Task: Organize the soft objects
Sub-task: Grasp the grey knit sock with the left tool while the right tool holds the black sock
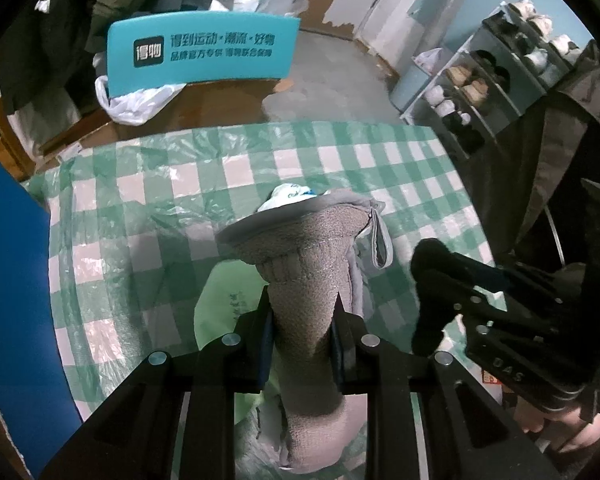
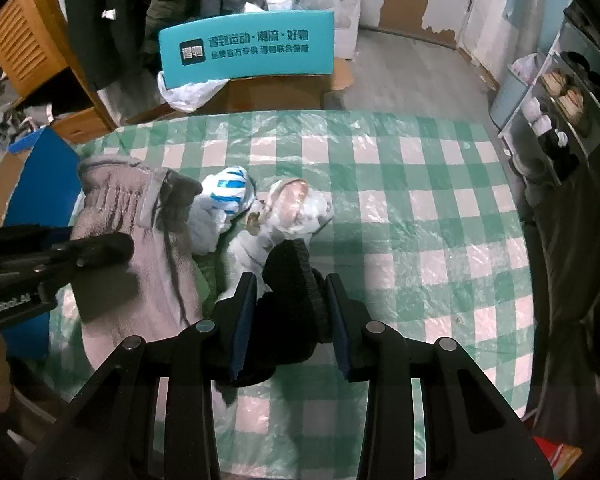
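Note:
My left gripper [image 1: 302, 304] is shut on a grey fleece glove [image 1: 306, 280] and holds it above the green checked tablecloth [image 1: 140, 208]; the glove also shows in the right wrist view [image 2: 132, 240]. My right gripper [image 2: 290, 284] is shut on a black soft item [image 2: 292, 280], seen in the left wrist view [image 1: 428, 292] to the right of the glove. A white and blue striped sock [image 2: 226, 196] and a pale plush item [image 2: 288, 208] lie on the cloth between them.
A teal sign board [image 1: 204, 52] and a white plastic bag [image 1: 136, 100] lie beyond the table's far edge. A blue panel [image 1: 12, 280] stands at the left. A shoe rack [image 2: 560, 96] stands at the right. A light green bag [image 1: 228, 292] lies under the glove.

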Demonstrator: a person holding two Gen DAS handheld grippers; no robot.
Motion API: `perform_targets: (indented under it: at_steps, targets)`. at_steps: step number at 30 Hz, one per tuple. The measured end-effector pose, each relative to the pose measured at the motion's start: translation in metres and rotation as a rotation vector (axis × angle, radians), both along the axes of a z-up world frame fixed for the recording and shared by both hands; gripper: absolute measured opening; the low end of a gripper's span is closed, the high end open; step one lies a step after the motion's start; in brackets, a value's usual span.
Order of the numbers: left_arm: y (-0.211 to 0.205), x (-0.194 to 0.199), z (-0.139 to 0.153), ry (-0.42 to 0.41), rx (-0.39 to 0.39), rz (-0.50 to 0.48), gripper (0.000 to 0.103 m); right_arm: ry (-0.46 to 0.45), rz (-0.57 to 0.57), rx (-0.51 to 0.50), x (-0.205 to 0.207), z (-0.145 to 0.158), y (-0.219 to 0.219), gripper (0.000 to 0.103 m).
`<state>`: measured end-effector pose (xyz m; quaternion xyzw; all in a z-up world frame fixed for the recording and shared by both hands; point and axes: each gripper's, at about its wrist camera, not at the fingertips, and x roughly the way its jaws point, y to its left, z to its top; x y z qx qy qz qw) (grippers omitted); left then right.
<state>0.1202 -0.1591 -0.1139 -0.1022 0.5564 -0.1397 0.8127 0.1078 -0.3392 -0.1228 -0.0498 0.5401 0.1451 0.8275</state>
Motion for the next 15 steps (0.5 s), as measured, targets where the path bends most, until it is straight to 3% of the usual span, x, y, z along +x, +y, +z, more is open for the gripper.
perform_targets:
  at_steps: [9,15]
  targets:
    - [0.013,-0.010,0.020,-0.040,-0.045,0.004,0.023,-0.021,0.008,0.003,-0.006,0.010,0.003,0.034]
    - [0.021,-0.021,0.038,-0.078,-0.033,0.006,0.023,-0.043,0.021,0.010,-0.012,0.021,0.008,0.034]
